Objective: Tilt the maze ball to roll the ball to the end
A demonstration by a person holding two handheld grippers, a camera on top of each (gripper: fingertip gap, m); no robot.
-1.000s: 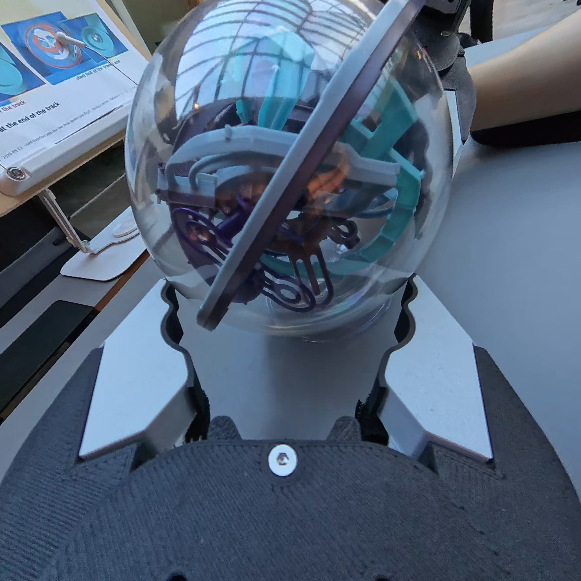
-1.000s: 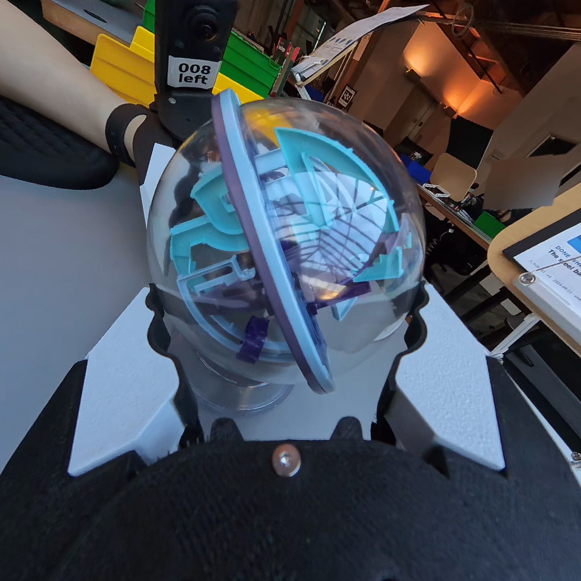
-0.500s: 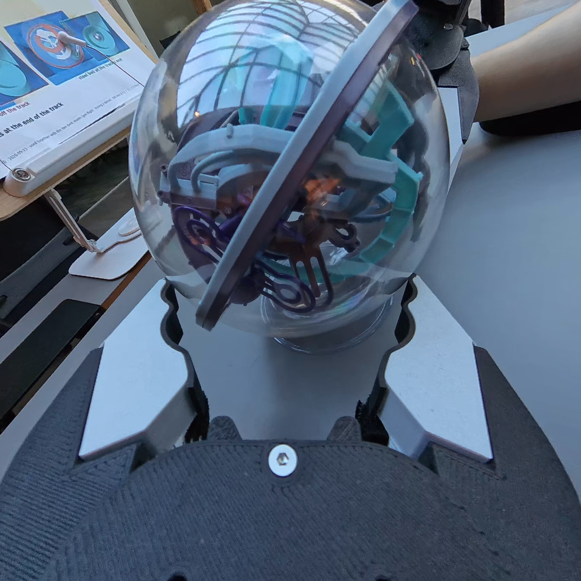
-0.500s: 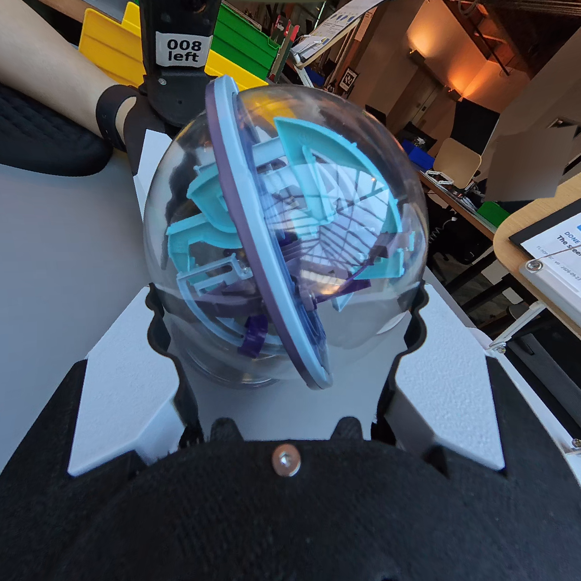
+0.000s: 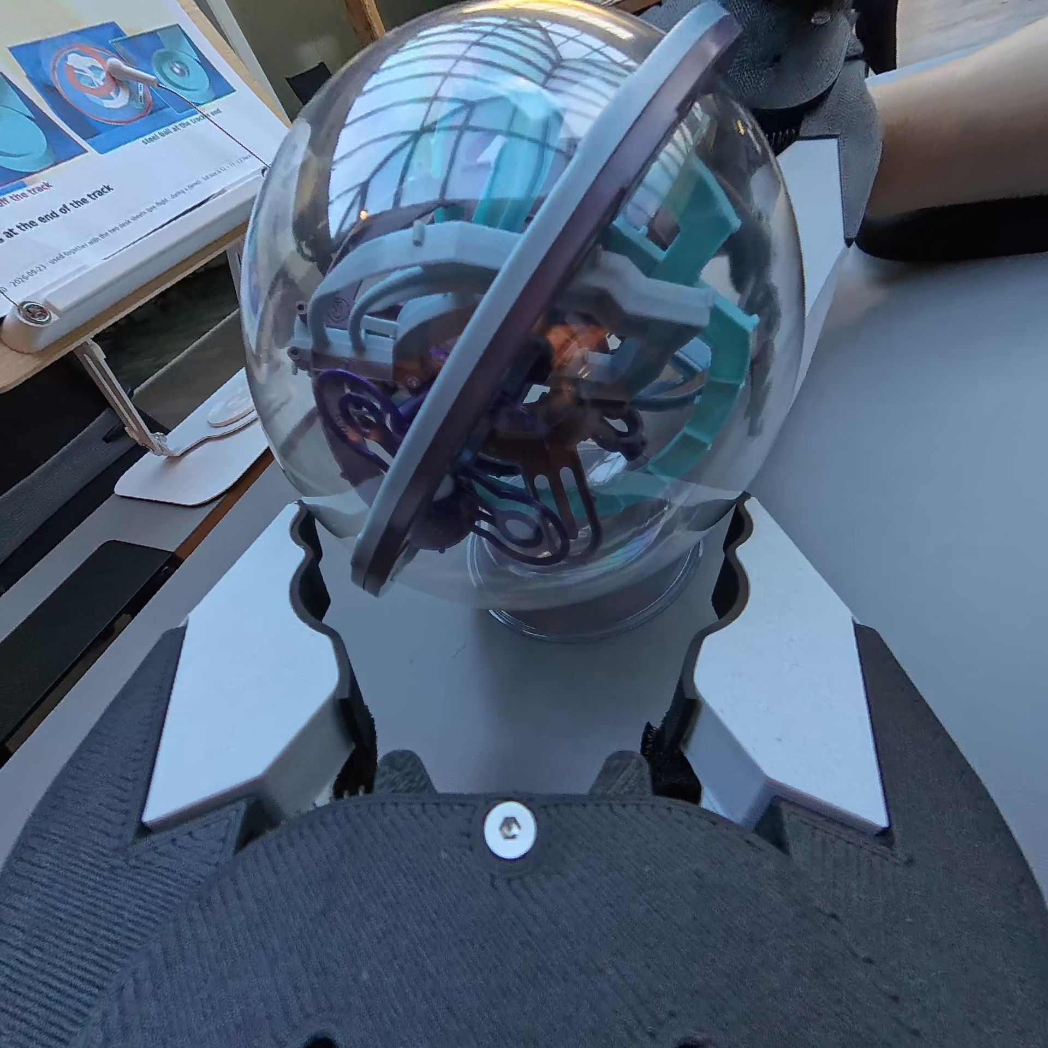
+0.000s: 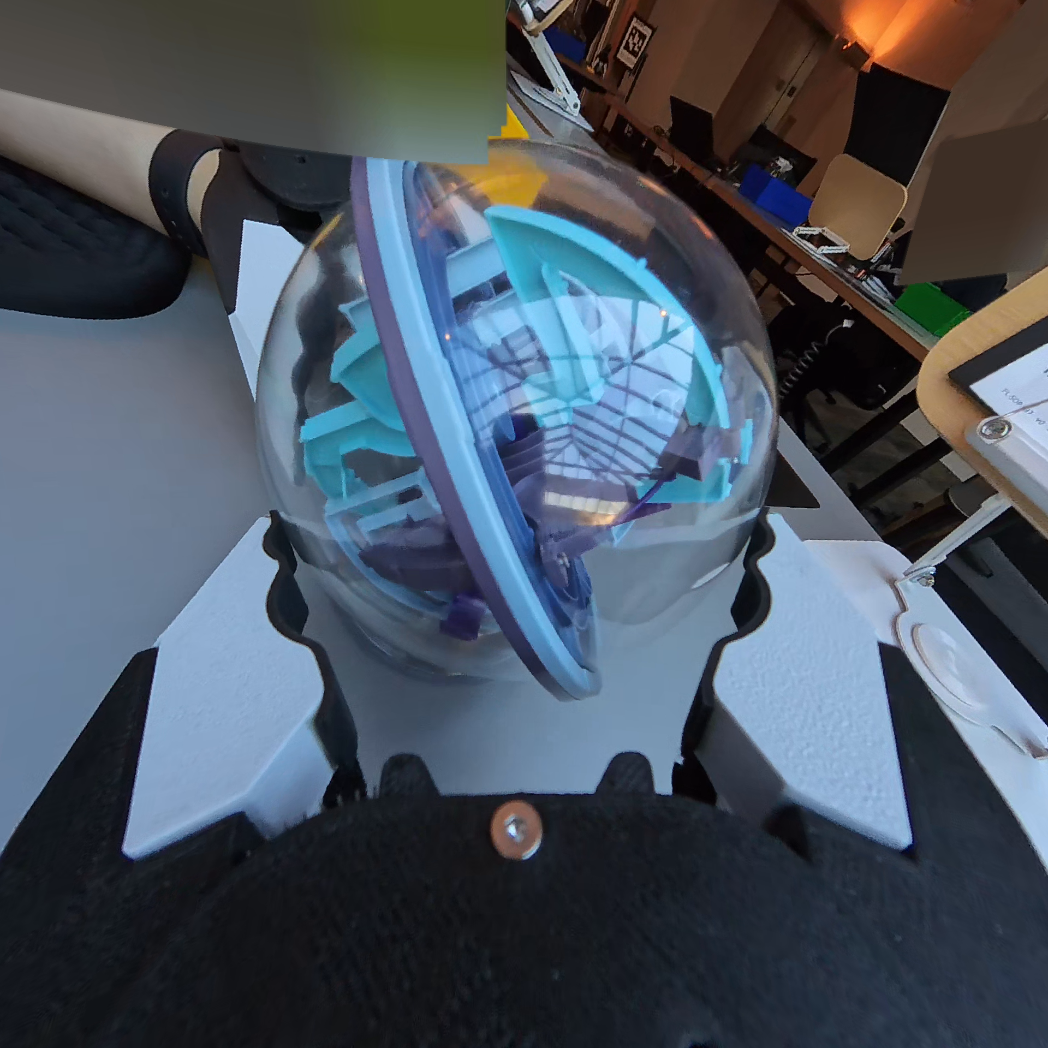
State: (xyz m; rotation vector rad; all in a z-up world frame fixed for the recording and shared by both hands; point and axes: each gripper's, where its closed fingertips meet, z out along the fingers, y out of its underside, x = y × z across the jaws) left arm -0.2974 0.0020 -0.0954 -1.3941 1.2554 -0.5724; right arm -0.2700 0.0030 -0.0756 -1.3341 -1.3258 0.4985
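Note:
The maze ball (image 5: 522, 317) is a clear sphere with teal, grey and purple tracks inside and a grey-purple ring around it, tilted. It shows in the right wrist view too (image 6: 510, 408). Its underside rests on or just over a clear ring stand (image 5: 584, 607) on the grey table (image 5: 935, 453). My left gripper (image 5: 519, 510) hugs the sphere's lower sides with both fingertips. My right gripper (image 6: 516, 522) grips it the same way from the opposite side. I cannot make out the small ball inside. Each gripper's white finger shows behind the sphere in the other's view.
An instruction sheet on a wooden board (image 5: 113, 170) stands on a white stand base (image 5: 187, 465) beside the table edge; the board also shows in the right wrist view (image 6: 992, 397). A person's forearm (image 5: 964, 142) rests on a black pad (image 6: 68, 255). Desks and bins stand behind (image 6: 794, 198).
The clear stand has come into the left wrist view under the ball. The right wrist view has tipped down and the ball's ring has turned a little. Both grippers keep their hold.

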